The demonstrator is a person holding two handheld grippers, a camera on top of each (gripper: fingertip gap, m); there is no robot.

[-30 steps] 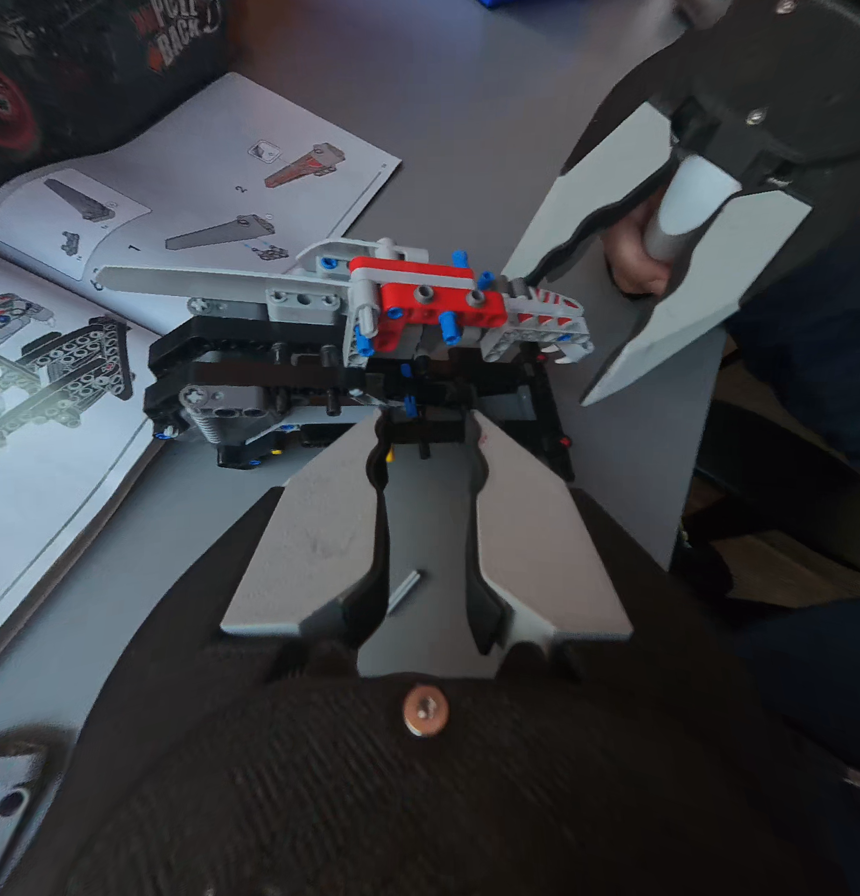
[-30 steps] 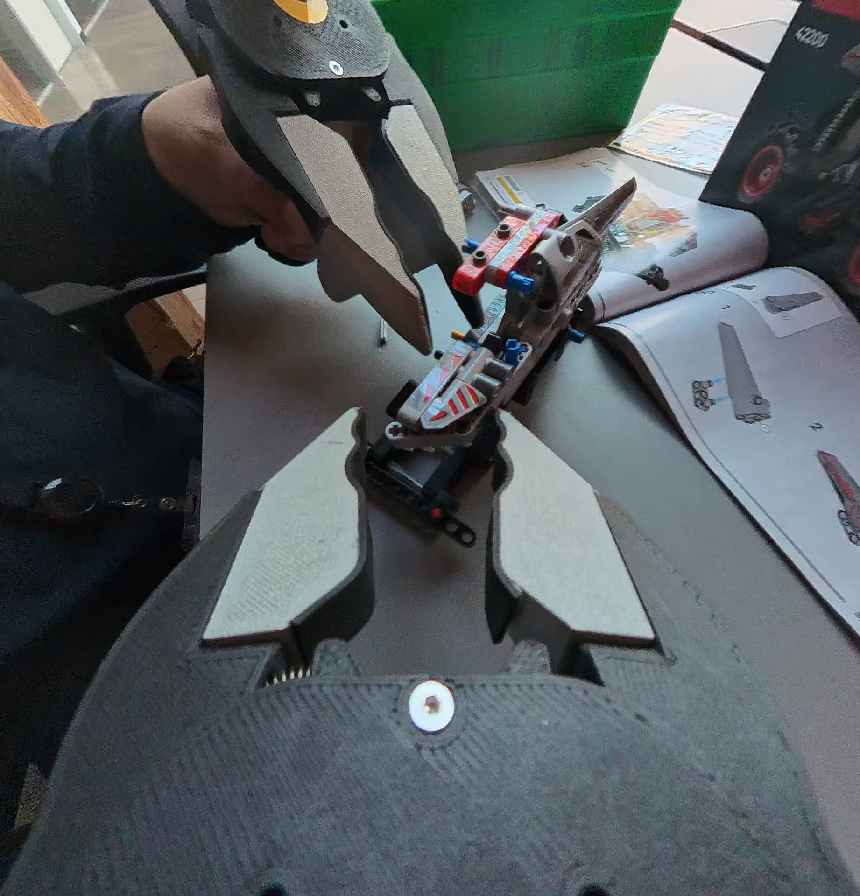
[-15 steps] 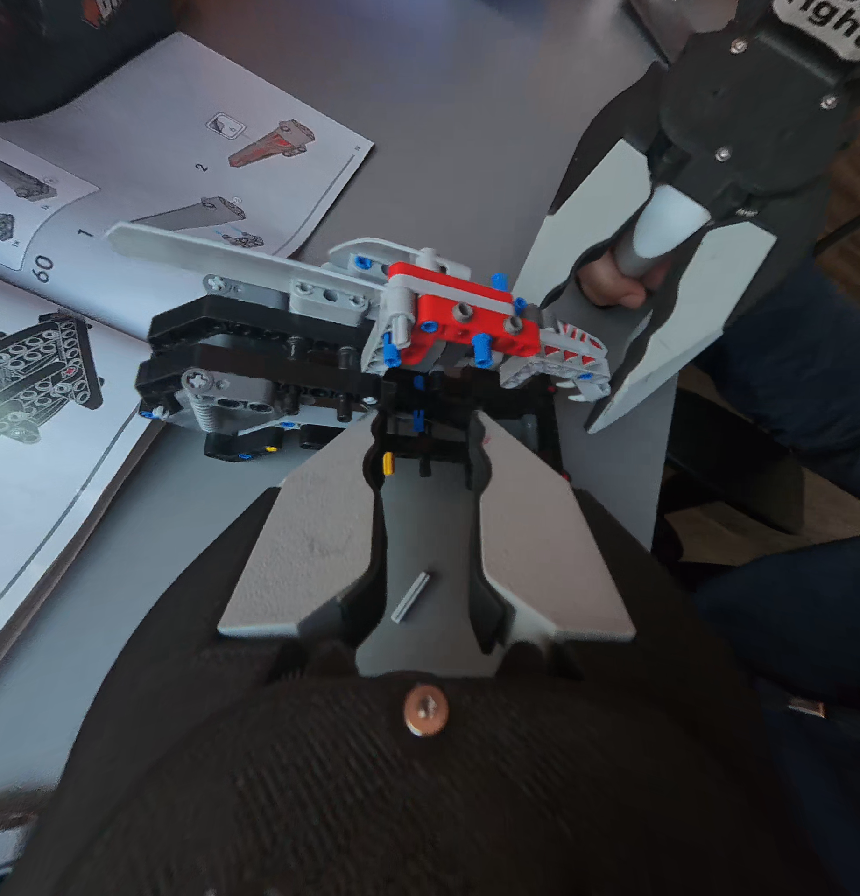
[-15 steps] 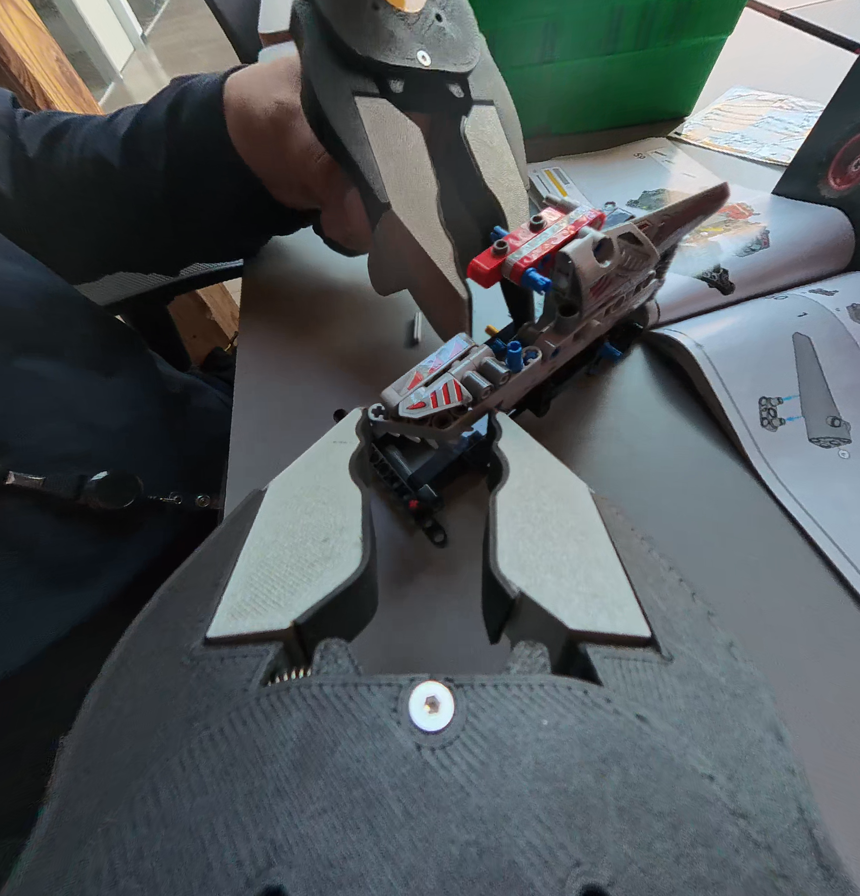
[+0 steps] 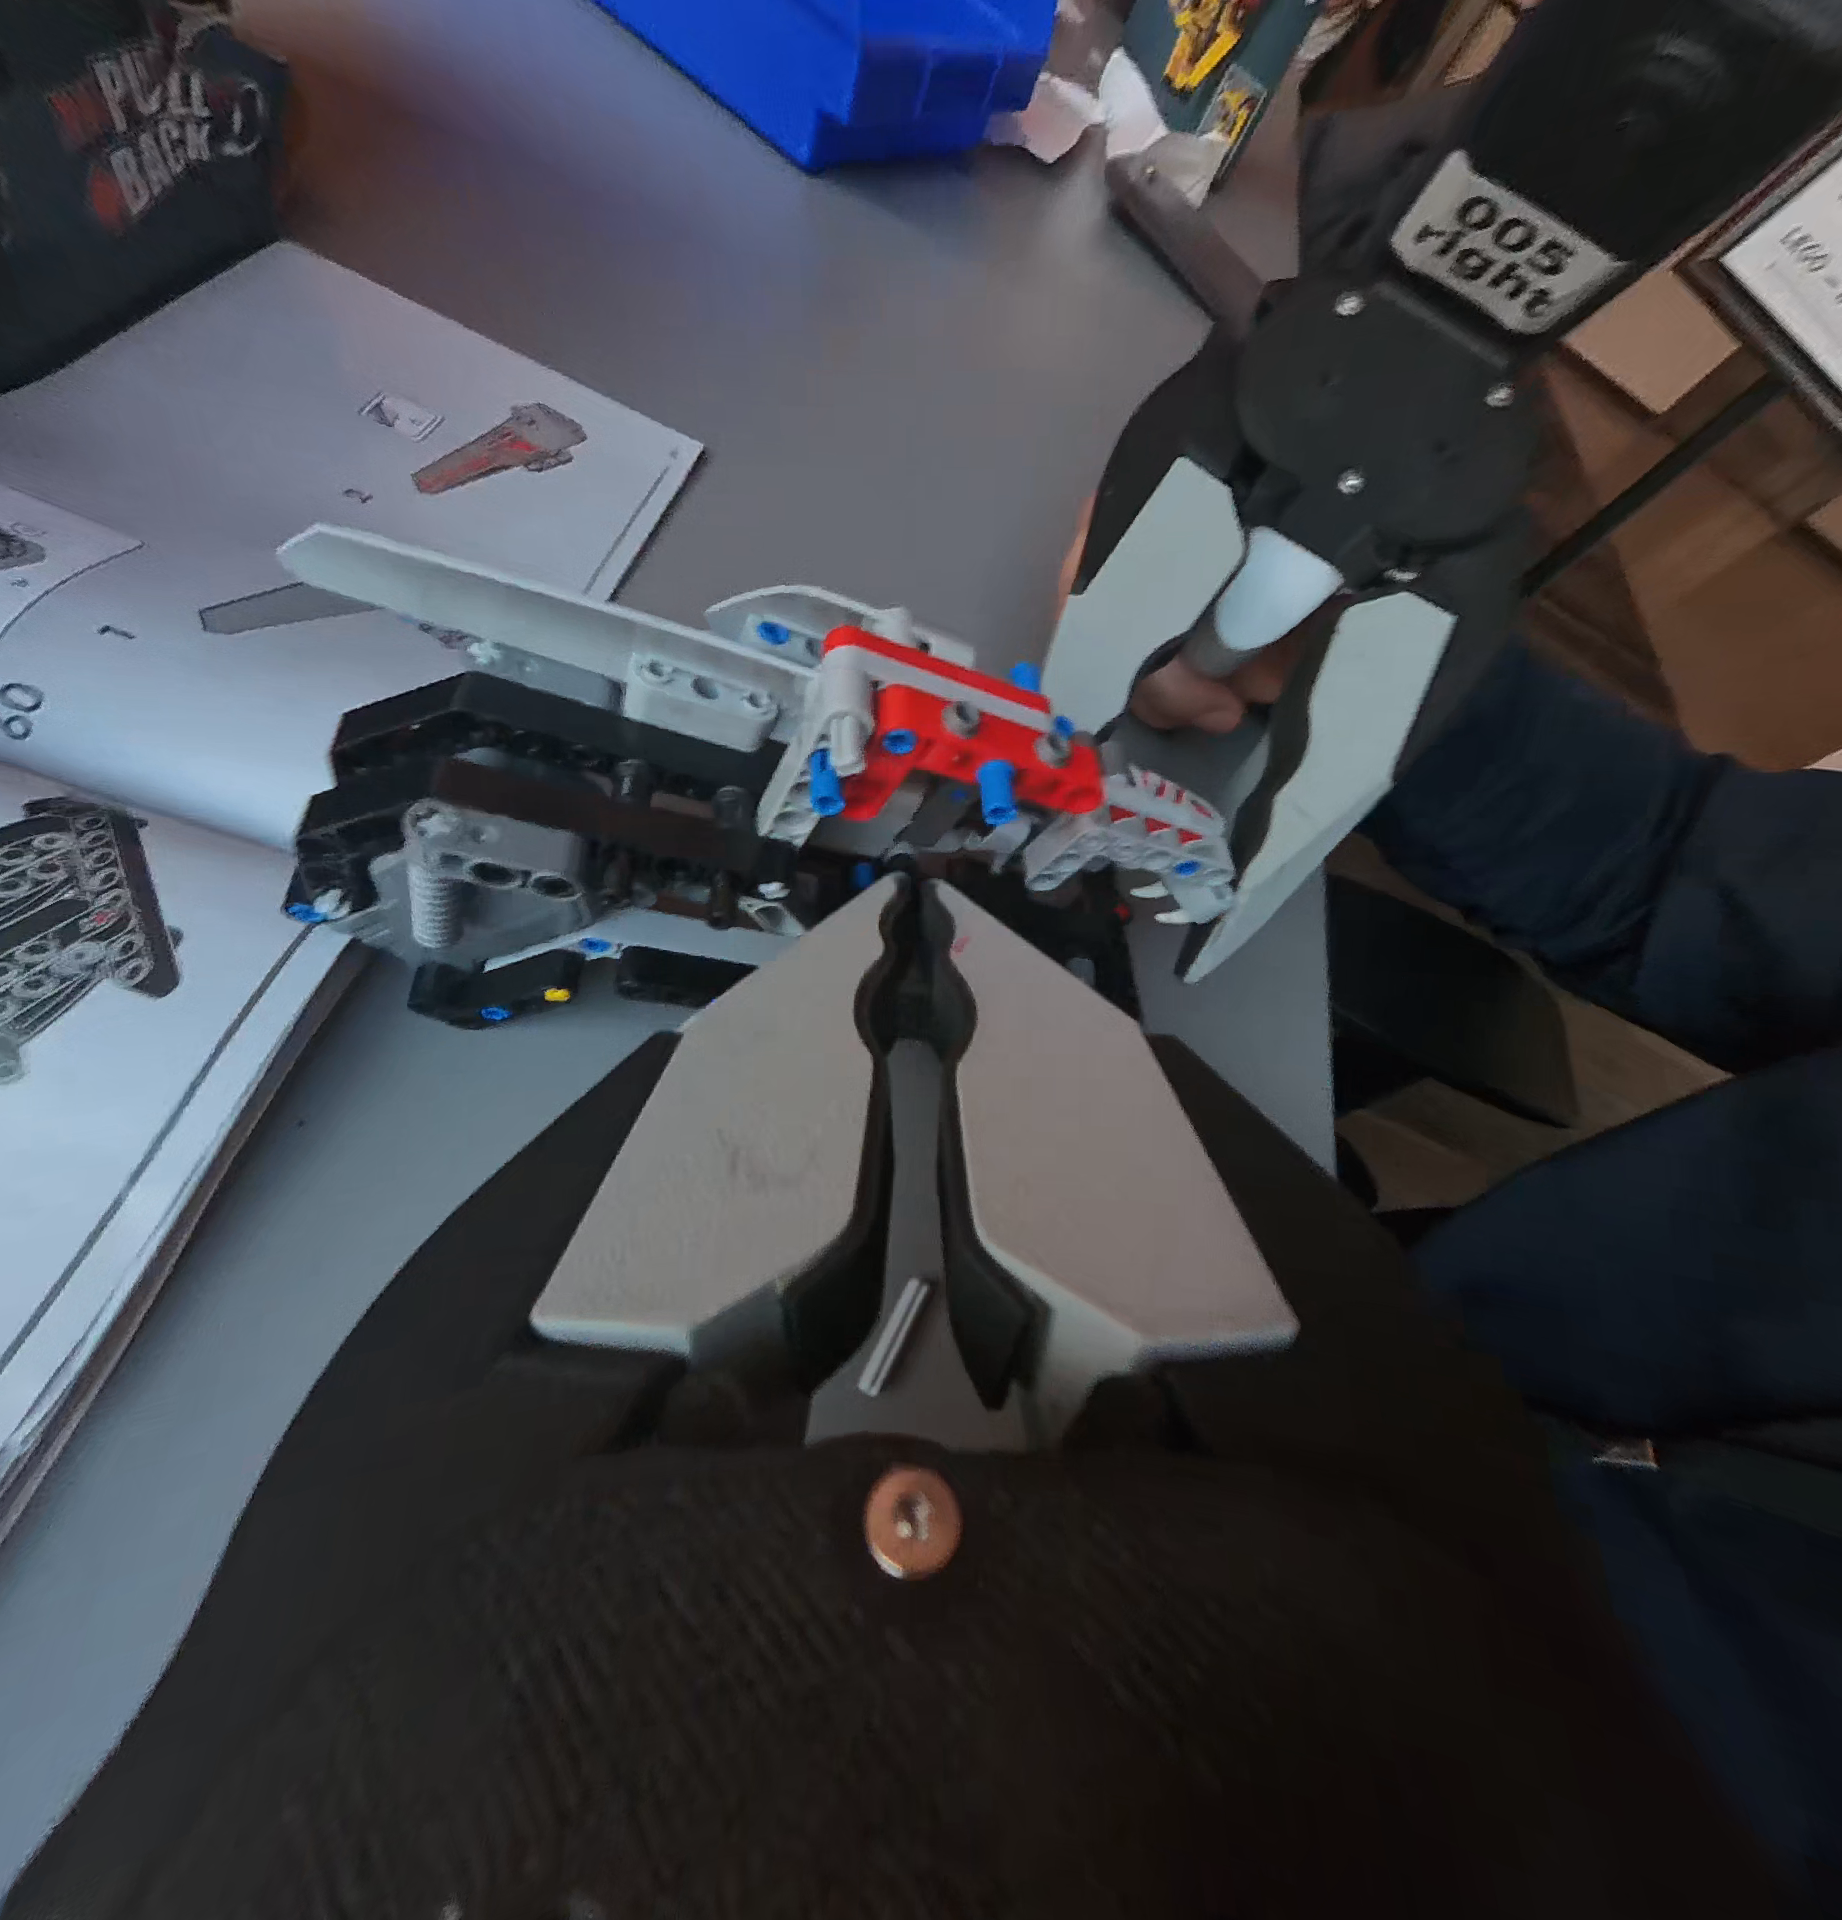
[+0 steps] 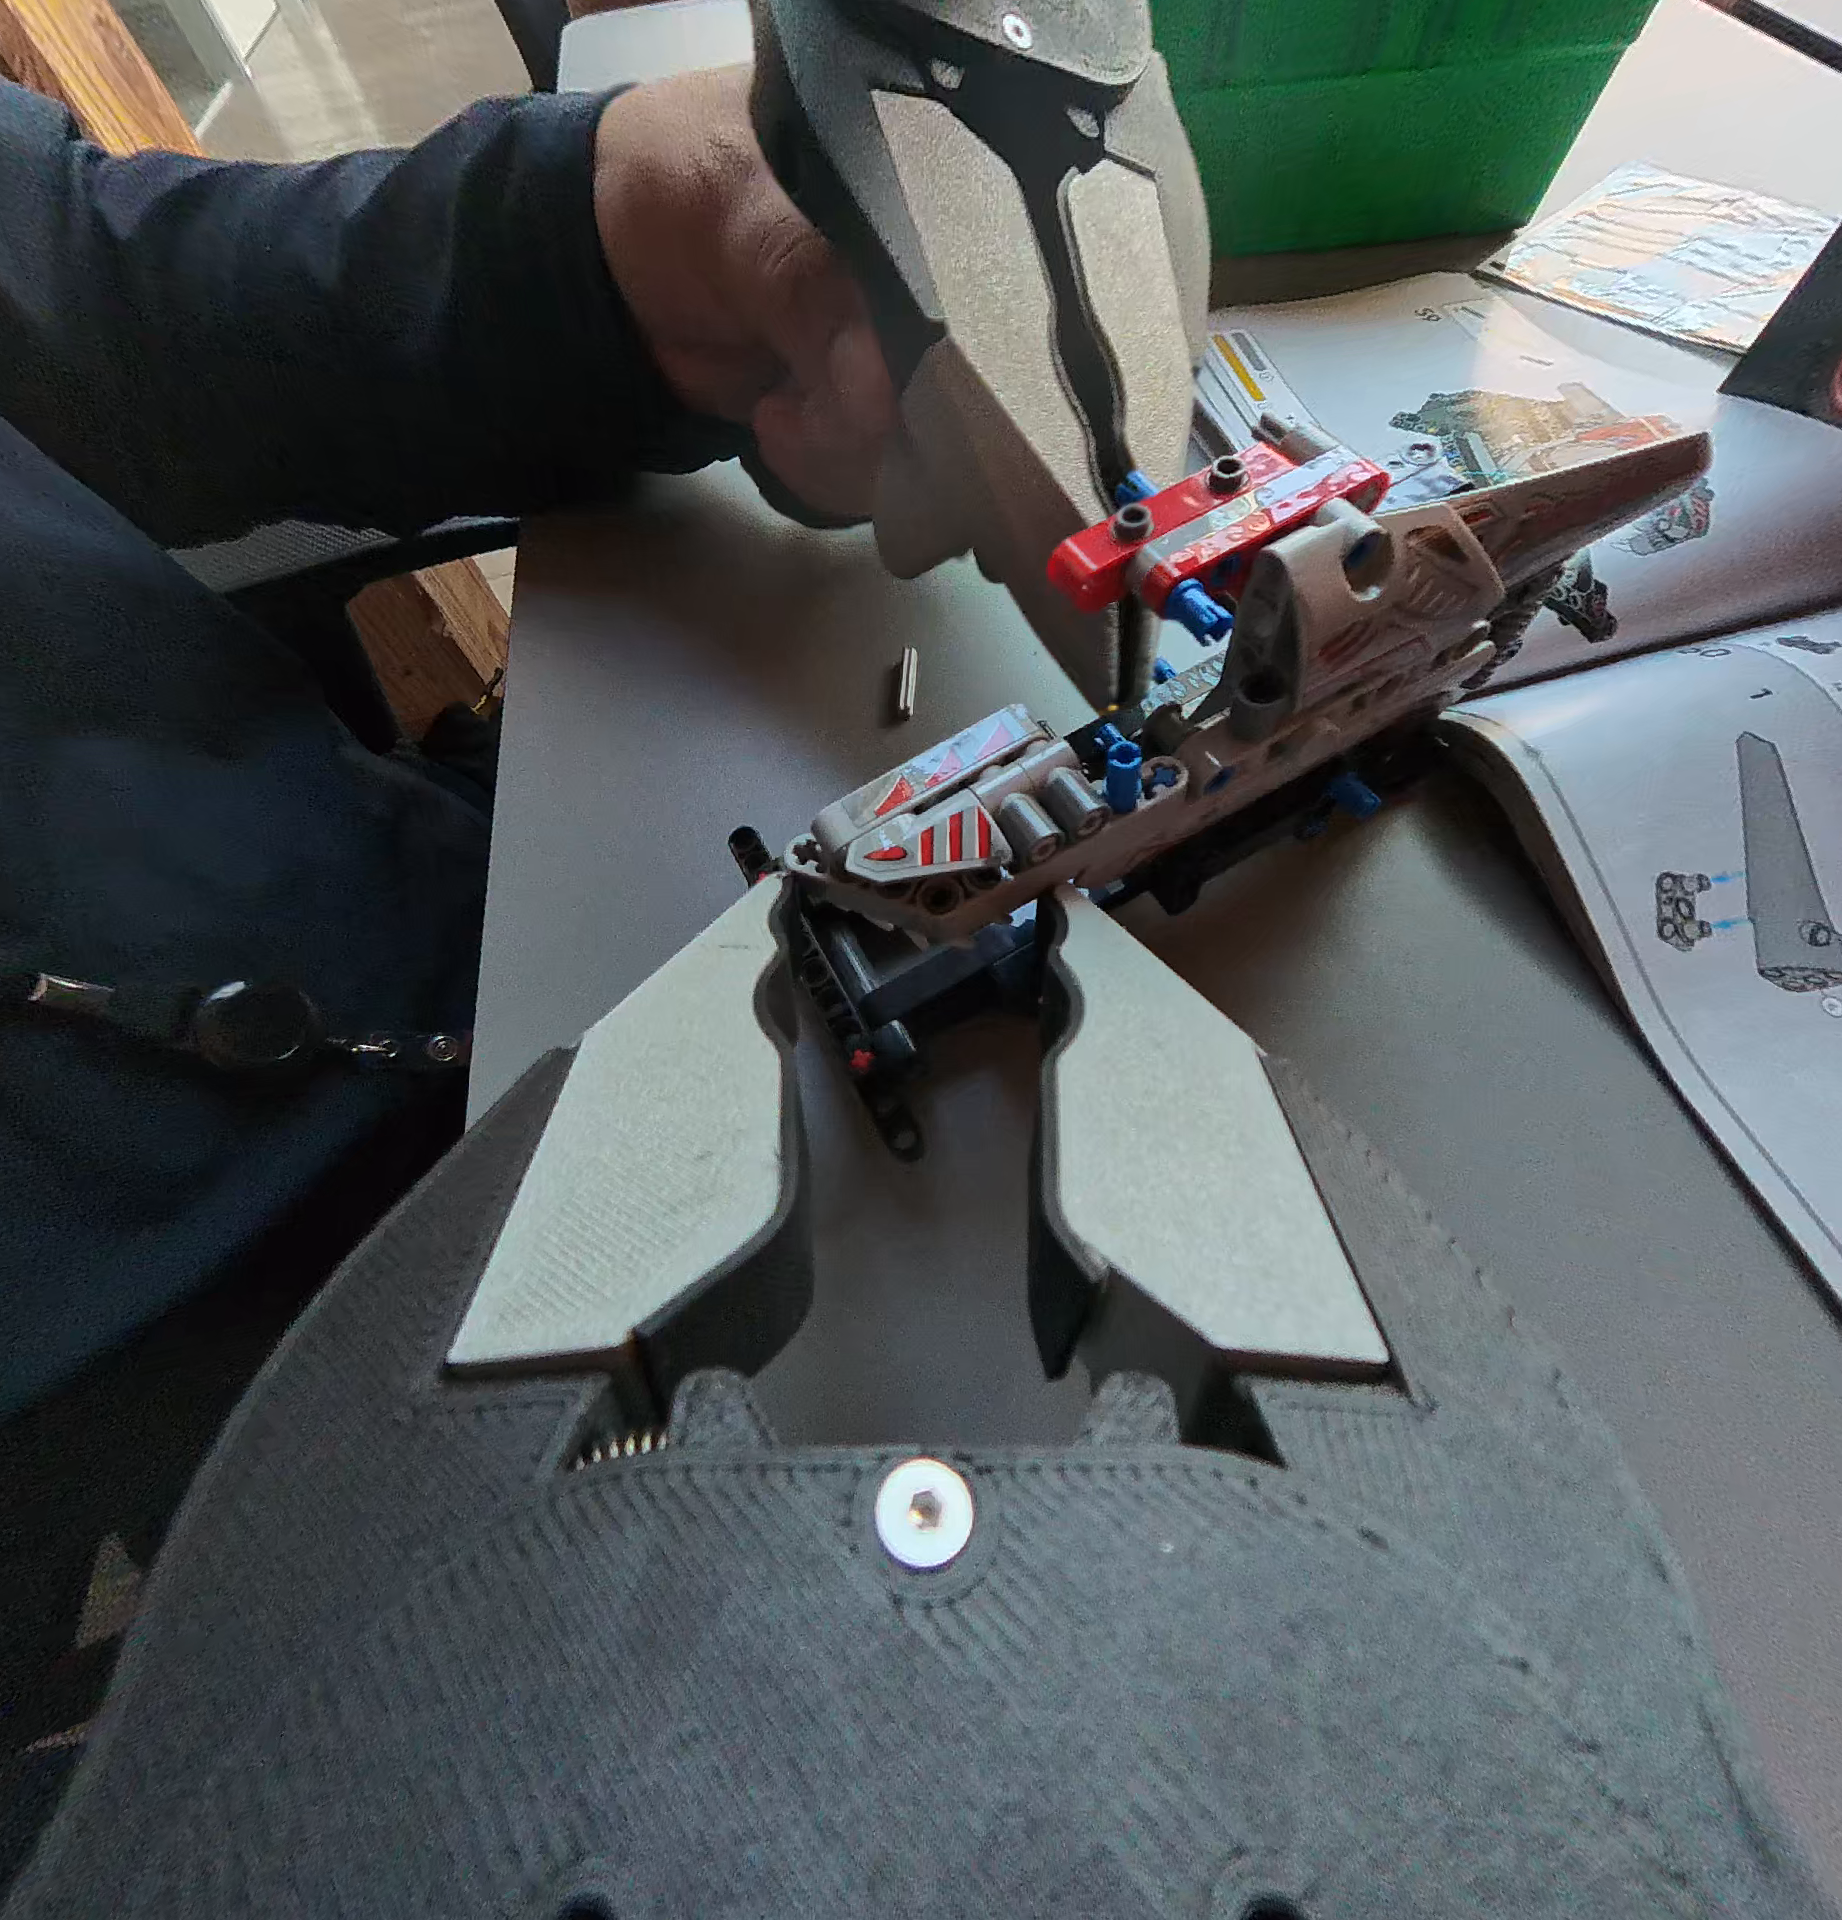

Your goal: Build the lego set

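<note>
The partly built lego model (image 5: 688,790) lies on the grey table with its long grey blade resting on the open booklet. It has a black frame, a red beam (image 5: 958,727) on top and a grey nose with red stripes (image 6: 927,842). My left gripper (image 5: 909,883) is shut, with its tips pinched on the model's black side below the red beam. In the right wrist view it comes down from above (image 6: 1125,675). My right gripper (image 6: 917,894) is open and straddles the black front frame under the nose. It also shows in the left wrist view (image 5: 1145,847).
The instruction booklet (image 5: 221,644) (image 6: 1727,883) lies open beside the model. A loose grey axle (image 6: 904,681) lies on the table near its edge (image 6: 491,831). A blue bin (image 5: 844,62), a green bin (image 6: 1395,125) and a black box (image 5: 96,156) stand at the back. About 5 cm separates my left fingertips from my right. The loose grey axle (image 6: 904,681) sits 9 cm or so from the ends of my left fingers. My left wrist view (image 5: 894,1345) looks at it from another angle.
My left gripper has closed from open onto the model's side. My right gripper has moved closer around the model's nose and stays open.
</note>
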